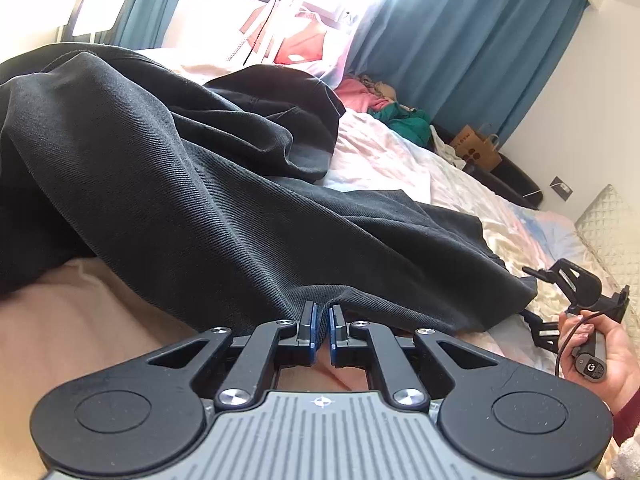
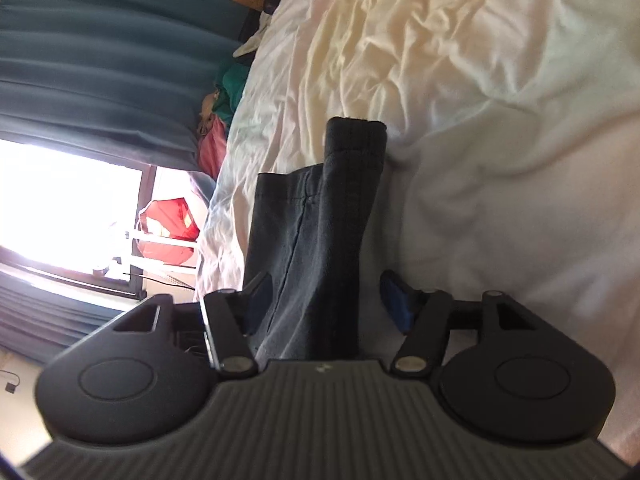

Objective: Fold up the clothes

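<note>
Black garment [image 1: 180, 168] on rumpled bed [image 1: 400, 160]

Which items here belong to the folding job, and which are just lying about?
In the job:
- black garment
- left gripper, shut on its edge
- right gripper, open, with a strip of the garment between its fingers

Lying about:
- pink and green clothes pile
- brown paper bag
- red item by the window
- teal curtain

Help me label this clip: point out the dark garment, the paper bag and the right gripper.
dark garment [image 1: 180, 168]: left wrist view, its broad middle.
paper bag [image 1: 478, 152]: left wrist view, its printed side.
right gripper [image 2: 320, 300]: right wrist view, between fingertips.
</note>
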A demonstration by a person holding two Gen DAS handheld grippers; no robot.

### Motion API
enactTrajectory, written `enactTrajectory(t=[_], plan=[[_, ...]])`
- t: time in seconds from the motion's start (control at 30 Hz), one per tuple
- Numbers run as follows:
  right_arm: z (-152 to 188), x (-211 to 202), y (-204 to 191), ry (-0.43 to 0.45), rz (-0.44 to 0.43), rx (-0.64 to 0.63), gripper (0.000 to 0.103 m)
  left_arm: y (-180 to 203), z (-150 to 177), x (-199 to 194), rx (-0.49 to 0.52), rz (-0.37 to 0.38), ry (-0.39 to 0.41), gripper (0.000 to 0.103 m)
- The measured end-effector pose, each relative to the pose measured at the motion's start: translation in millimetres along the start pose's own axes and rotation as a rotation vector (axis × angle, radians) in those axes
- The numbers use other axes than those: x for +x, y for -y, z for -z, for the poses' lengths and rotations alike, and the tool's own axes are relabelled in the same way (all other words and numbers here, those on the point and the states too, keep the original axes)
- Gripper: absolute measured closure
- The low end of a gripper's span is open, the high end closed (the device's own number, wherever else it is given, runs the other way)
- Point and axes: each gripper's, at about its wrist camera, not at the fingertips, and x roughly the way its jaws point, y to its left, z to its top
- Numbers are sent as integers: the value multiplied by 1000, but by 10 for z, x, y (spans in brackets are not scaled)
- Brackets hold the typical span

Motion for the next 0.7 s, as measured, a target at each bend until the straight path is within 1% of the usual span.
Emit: enactTrajectory(t=[0.1,0.13,0.17,0.2,0.23,0.3,0.37,0.47,0.57,0.63,0.7], plan=[[-36,101,-79,18,-2,-101,42,-7,-11,15,-8,0,0,97],[-53,133,-100,28,3,-135,56,-11,-13,18,-10,0,-1,97],[-81,161,-110,44,21,-164,64,-16,-12,18,-13,0,-1,97],[-98,183,-98,51,32,-171,78,-21,-11,24,-14,-1,-3,97],[-115,202,-57,43,28,-158,82,-26,-10,33,-16,-3,-5,97],[-146,238,14,26,22,-137,85,-37,-11,53,-19,-6,-8,97],[-148,230,-23,23,27,-156,87,-44,-16,71,-21,-7,-7,97],[-138,102,-137,64,8,-182,91,-44,-22,77,-18,0,12,97],[-109,-125,-313,146,-44,-217,93,-22,-26,43,-8,15,57,98],[-83,-328,-457,215,-81,-262,93,7,-37,6,3,42,84,98],[-81,-538,-566,290,-109,-294,93,31,-40,-20,18,66,95,98]])
